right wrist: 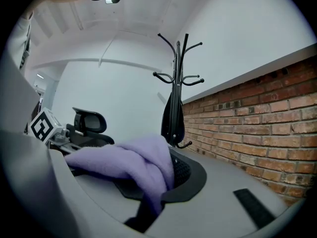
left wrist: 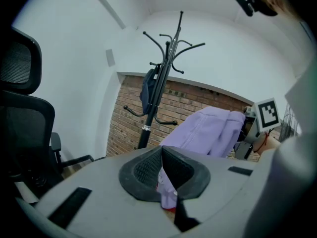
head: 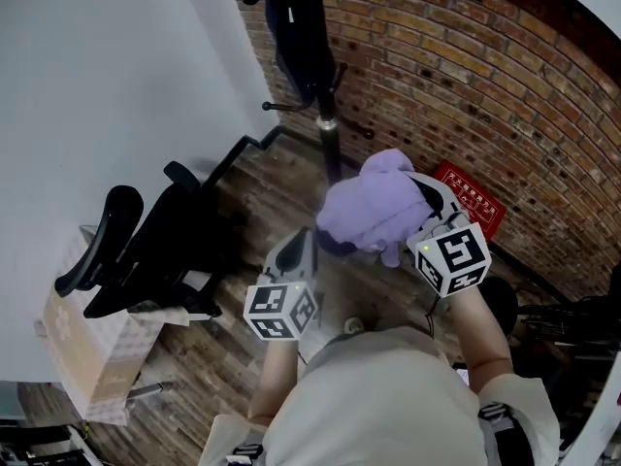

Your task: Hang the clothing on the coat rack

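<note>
Head view: both claws are raised w/ a lilac fleece top bunched btwn them. Left claw is clamped on a fold of it, cloth pinched btwn the pads. Right claw is closed on another fold, fabric draping over its jaws. Coat rack stands just beyond both claws, w/ a dark garment hanging on it. Office chair sits left of the left claw.
</note>
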Tool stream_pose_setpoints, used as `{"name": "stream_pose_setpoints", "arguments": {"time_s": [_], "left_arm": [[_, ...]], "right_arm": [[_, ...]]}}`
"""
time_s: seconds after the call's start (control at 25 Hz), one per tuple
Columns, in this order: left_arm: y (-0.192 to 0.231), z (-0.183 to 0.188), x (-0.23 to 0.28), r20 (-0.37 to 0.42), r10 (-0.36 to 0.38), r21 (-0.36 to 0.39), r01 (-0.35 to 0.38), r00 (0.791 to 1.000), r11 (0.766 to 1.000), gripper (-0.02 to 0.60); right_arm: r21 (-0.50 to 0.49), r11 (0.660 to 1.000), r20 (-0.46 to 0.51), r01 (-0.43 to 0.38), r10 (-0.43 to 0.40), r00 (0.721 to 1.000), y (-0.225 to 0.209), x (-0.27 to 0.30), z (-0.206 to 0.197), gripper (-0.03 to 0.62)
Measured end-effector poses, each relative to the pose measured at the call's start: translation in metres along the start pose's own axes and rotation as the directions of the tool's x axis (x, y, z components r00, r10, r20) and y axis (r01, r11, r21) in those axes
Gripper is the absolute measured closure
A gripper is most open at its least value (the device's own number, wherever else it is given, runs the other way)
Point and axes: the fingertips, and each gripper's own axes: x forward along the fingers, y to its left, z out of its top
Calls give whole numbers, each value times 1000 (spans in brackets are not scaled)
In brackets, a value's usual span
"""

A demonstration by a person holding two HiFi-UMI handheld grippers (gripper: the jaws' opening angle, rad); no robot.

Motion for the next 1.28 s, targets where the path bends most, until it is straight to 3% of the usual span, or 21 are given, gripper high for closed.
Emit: {"name": "stream_pose_setpoints", "arguments": {"time_s": [0.36, 0.68, 1.28], "left_arm": [[5, -4, 12, -10, 2, -34, -2, 1000, 999, 577], [16, 0, 37, 5, 48, -48, -47, 999, 998, 577], [23, 13, 74, 4, 60, -20, -60, 998, 998, 577]], "right_arm": [[-36, 999, -6, -14, 14, 1000, -24, 39, 16, 580], [-85, 994, -21, -63, 61, 998, -43, 76, 14, 580], [-87, 989, -62, -116, 111, 992, -72, 132, -4, 580]]}}
